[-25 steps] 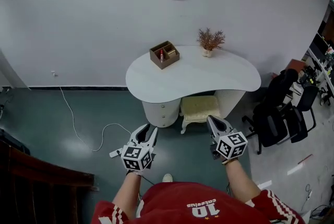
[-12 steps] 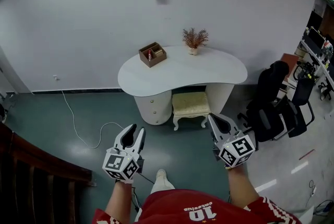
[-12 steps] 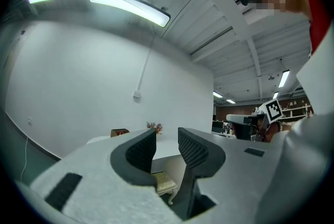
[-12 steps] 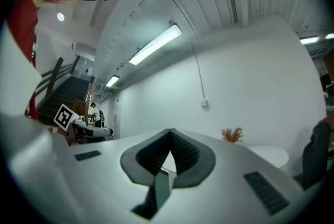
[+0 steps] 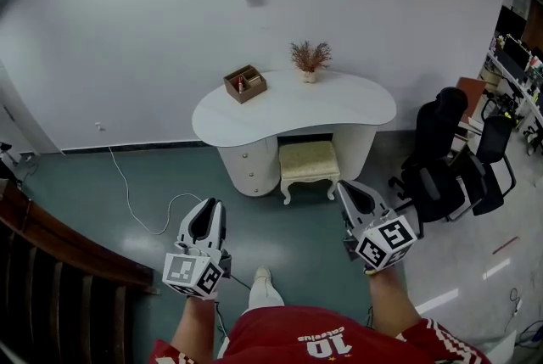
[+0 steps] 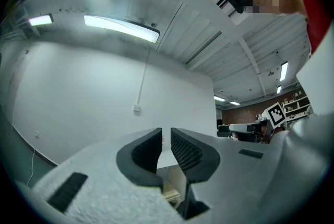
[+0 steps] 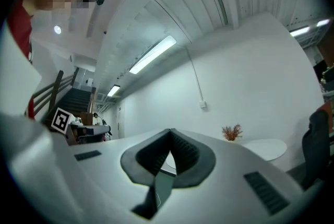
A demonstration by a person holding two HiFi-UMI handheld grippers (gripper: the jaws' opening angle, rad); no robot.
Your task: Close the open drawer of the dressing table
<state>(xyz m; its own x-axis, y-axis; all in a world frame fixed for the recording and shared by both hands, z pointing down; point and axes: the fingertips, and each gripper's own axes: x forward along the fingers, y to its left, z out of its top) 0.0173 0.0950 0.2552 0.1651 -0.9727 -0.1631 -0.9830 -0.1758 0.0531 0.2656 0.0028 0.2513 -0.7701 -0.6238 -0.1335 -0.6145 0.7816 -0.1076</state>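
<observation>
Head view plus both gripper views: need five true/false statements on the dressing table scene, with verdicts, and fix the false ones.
1. A wooden box sits on the dressing table. True.
2. The stool stands far out on the open floor. False: it is tucked in at the table's front, beside the drawer pedestal.
3. The right gripper holds the plant. False: its jaws are together and empty, and the plant stands on the table.
4. The left gripper clamps a cable. False: its jaws have just been closing, but a narrow gap remains with nothing between them.
5. Black office chairs stand right of the table in the head view. True.
</observation>
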